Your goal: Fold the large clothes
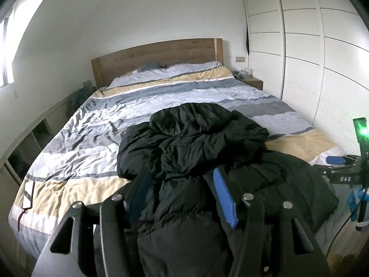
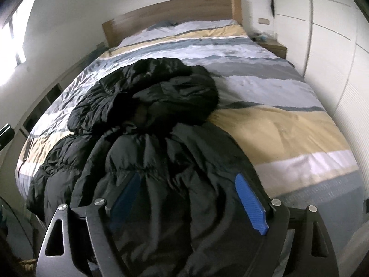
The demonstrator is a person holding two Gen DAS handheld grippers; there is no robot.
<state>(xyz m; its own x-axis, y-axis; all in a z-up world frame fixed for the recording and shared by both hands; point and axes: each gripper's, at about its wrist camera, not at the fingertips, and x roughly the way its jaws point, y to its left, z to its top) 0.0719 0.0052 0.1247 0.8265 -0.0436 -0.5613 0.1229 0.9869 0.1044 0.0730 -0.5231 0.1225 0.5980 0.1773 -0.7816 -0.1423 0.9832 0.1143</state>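
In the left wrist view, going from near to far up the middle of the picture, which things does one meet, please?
Left gripper, jaws apart → black puffer jacket in a heap → striped duvet → pillows → wooden headboard → white wall.

One piece of lettering can be read. In the left wrist view, the white capitals "DAS" are printed on the black body of the right gripper [image 1: 335,160], which is seen at the right edge (just below its green light). No further letters on that body can be made out. In the right wrist view no text, label, brand or number is legible.
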